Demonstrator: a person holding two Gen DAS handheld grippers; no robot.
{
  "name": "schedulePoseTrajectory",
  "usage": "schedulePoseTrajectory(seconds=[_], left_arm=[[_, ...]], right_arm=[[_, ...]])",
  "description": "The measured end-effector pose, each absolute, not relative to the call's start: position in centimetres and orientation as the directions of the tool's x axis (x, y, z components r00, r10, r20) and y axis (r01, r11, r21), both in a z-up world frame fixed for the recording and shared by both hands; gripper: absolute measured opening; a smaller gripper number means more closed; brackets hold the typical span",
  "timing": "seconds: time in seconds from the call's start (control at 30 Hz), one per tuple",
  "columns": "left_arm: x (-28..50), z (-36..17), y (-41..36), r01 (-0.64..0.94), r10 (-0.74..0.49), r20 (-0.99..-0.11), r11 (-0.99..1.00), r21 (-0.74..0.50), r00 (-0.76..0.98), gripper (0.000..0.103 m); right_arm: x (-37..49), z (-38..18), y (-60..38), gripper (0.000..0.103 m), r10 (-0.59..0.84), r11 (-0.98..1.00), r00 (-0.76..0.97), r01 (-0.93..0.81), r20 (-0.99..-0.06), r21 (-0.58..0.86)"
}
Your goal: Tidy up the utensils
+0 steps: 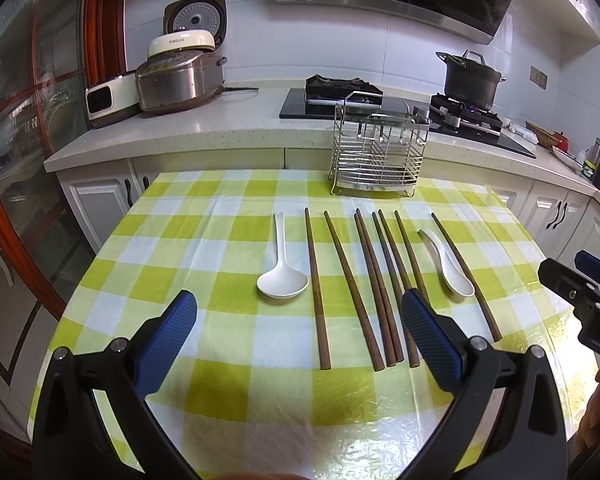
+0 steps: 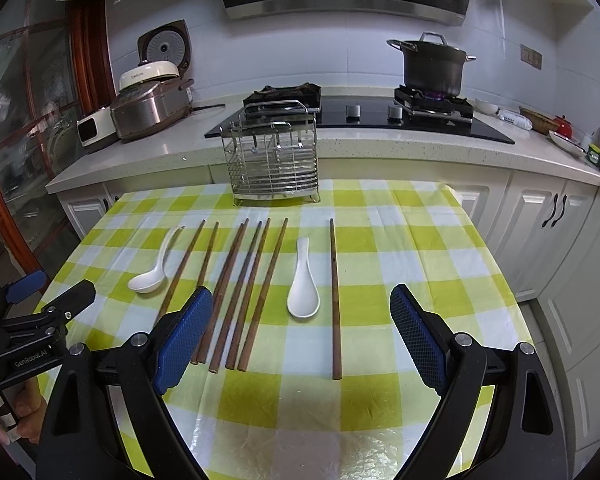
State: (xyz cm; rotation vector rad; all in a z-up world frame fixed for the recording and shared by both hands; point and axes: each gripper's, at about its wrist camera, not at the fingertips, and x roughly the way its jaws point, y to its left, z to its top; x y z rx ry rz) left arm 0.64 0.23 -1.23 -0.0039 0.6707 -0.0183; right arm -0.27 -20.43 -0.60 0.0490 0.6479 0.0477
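Observation:
Several brown wooden chopsticks [image 1: 374, 288] [image 2: 240, 292] lie side by side on the green-checked tablecloth [image 1: 220, 380] [image 2: 400, 248]. A large white spoon [image 1: 282, 276] [image 2: 152, 272] lies at their left. A smaller white spoon [image 1: 450, 264] [image 2: 304, 284] lies between the last two chopsticks on the right. A wire utensil rack [image 1: 376, 148] [image 2: 274, 158] stands empty at the table's far edge. My left gripper [image 1: 300, 312] is open above the near ends of the left chopsticks. My right gripper [image 2: 300, 308] is open above the small spoon and the single right chopstick [image 2: 335, 300].
A counter [image 1: 204, 120] behind the table holds a rice cooker [image 1: 180, 76], a black hob [image 2: 380, 120] and a dark pot [image 2: 432, 64] over a lit burner. White cabinets [image 2: 552, 240] stand at the right. Each gripper shows at the edge of the other's view [image 1: 580, 300] [image 2: 40, 312].

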Motion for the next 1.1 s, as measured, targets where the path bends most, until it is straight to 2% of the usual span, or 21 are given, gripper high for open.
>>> schedulePoseTrajectory(seconds=[0.27,0.57,0.7,0.83,0.97,1.1], left_arm=[[3.9,-2.6,0.9,0.039,-0.039,-0.665,0.999,-0.015,0.746,0.099],[9.5,-5.4,2.3,-0.029,0.031,-0.721,0.999,0.014,0.692,0.099],[11.9,-6.4,3.0,-0.001,-0.021,-0.751,1.000,-0.029,0.659,0.099],[14.8,-7.5,2.7,0.032,0.004,-0.783,0.999,0.031,0.623,0.099],[17.4,-8.3,3.1,0.047,-0.025,-0.810,0.999,0.003,0.586,0.099],[20.0,-9.6,2.9,0.058,0.000,-0.832,0.998,0.039,0.555,0.098]], right_arm=[[2.6,-2.2,-21.7,0.085,0.028,0.999,0.781,-0.007,-0.624,0.036],[8.6,-5.1,-23.0,0.085,0.010,0.999,0.723,0.016,-0.691,0.031],[11.0,-6.4,-22.8,0.085,0.032,0.999,0.698,-0.001,-0.715,0.044],[13.4,-7.7,-22.0,0.085,0.058,0.998,0.658,-0.032,-0.750,0.050],[15.8,-8.5,-21.3,0.085,0.071,0.997,0.632,-0.058,-0.772,0.044],[17.5,-9.2,-20.5,0.077,0.079,0.996,0.601,-0.084,-0.795,0.036]])
